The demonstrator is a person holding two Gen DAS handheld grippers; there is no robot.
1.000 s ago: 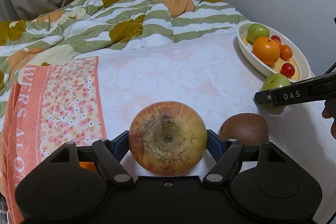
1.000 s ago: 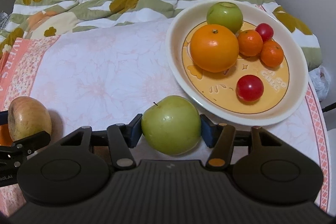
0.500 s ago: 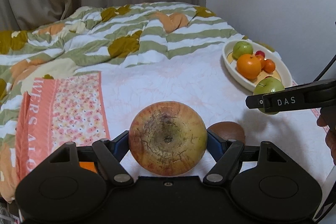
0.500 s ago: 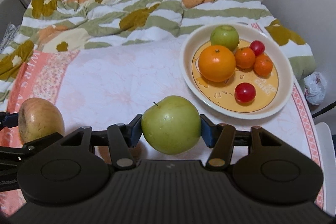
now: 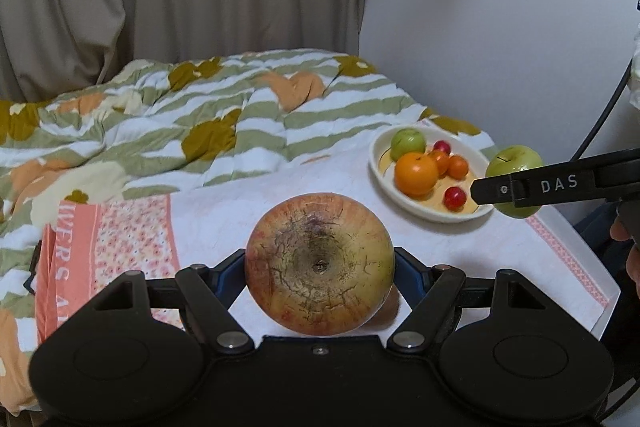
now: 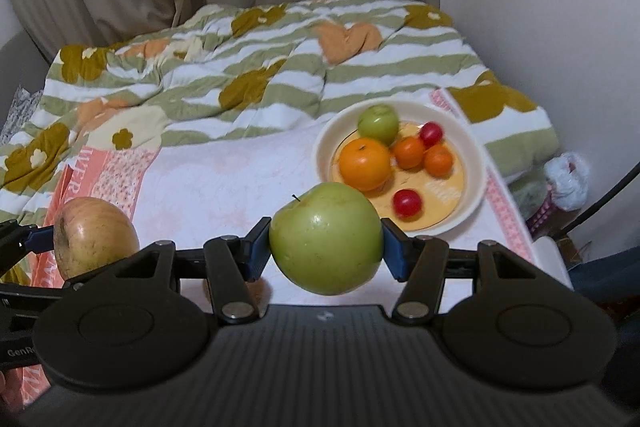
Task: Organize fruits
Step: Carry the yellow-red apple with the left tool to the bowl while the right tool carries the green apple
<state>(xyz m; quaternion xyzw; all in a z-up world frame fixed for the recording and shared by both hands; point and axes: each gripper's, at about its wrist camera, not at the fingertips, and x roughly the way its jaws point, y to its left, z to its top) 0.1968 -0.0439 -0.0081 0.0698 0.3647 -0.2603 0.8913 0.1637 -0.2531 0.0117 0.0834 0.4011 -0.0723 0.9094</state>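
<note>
My left gripper (image 5: 320,267) is shut on a red-yellow apple (image 5: 319,263), held well above the bed with its blossom end facing the camera. My right gripper (image 6: 326,239) is shut on a green apple (image 6: 326,237), also lifted clear of the sheet. In the left wrist view the green apple (image 5: 514,159) shows behind the right gripper's finger, just right of the cream plate (image 5: 378,167). That plate (image 6: 478,187) holds a big orange (image 6: 365,164), a small green apple (image 6: 378,124), two small oranges and two small red fruits. A brown fruit (image 6: 260,289) peeks from under the right gripper.
The plate lies on a white floral sheet (image 6: 224,187) over the bed. A striped green and white quilt (image 6: 280,67) is bunched behind it, with curtains and a white wall beyond. An orange patterned cloth (image 5: 120,239) lies at the left. A person's fingers (image 5: 632,251) show at the right edge.
Both grippers have risen and pulled back with their apples still held. The plate and bed now look smaller and farther away, and the brown fruit has slipped almost out of sight.
</note>
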